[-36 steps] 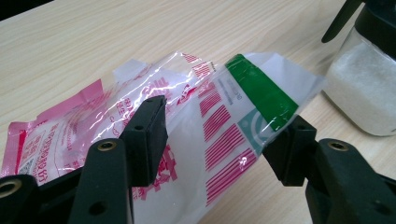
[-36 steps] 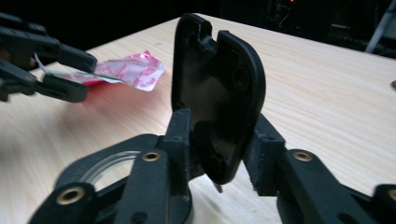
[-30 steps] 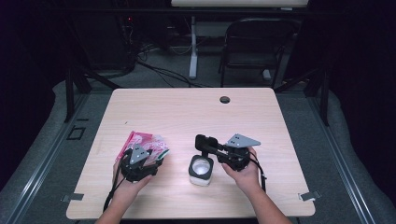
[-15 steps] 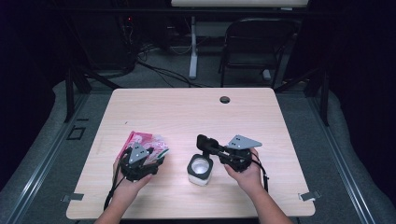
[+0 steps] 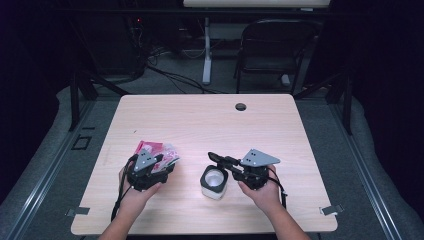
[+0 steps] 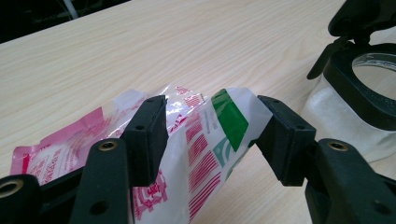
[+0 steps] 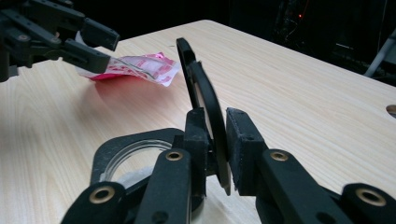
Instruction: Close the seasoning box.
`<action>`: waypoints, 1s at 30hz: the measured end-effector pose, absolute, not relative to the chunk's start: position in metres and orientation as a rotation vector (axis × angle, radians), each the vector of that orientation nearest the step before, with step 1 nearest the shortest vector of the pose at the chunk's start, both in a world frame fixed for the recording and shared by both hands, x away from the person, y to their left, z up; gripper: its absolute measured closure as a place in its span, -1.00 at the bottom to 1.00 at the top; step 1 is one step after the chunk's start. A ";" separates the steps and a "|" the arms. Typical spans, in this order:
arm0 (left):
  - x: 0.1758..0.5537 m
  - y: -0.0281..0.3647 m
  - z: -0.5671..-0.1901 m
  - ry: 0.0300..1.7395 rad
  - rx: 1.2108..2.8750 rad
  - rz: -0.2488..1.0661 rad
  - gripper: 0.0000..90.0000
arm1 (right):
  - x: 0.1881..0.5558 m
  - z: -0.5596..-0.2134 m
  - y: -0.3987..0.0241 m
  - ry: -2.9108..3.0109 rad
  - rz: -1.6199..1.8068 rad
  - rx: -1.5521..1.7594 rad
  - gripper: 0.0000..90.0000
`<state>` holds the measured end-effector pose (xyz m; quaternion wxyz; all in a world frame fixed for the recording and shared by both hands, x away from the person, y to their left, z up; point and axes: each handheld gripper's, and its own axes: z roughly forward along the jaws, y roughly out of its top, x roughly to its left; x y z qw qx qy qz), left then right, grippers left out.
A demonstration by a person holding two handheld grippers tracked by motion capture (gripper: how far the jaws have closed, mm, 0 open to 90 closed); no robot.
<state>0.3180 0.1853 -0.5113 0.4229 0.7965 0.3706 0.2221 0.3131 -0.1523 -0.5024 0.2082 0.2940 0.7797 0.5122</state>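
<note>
Right gripper (image 7: 215, 154) pinches black flip lid (image 7: 201, 100) of white jar (image 5: 214, 183) near table's (image 5: 200, 125) front edge – holds lid up so mouth stays open. Left gripper (image 6: 210, 135) squeezes pink snack bag (image 6: 196, 140) from both sides – likely ready for pouring into jar.

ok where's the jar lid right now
In the right gripper view the lid stands flipped up, pinched by the right gripper, beside the open jar near the table's front edge.
</note>
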 end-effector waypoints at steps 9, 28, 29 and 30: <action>0.319 0.189 -0.508 0.939 1.965 0.554 0.01 | 0.307 -0.502 -0.146 2.190 1.423 0.781 0.66; 0.318 0.176 -0.511 0.900 2.010 0.560 0.00 | 0.294 -0.508 -0.125 2.245 1.346 0.669 0.25; 0.319 0.175 -0.512 0.895 2.015 0.555 0.00 | 0.293 -0.508 -0.123 2.251 1.332 0.654 0.23; 0.319 0.174 -0.512 0.894 2.018 0.551 0.00 | 0.291 -0.510 -0.121 2.258 1.319 0.642 0.22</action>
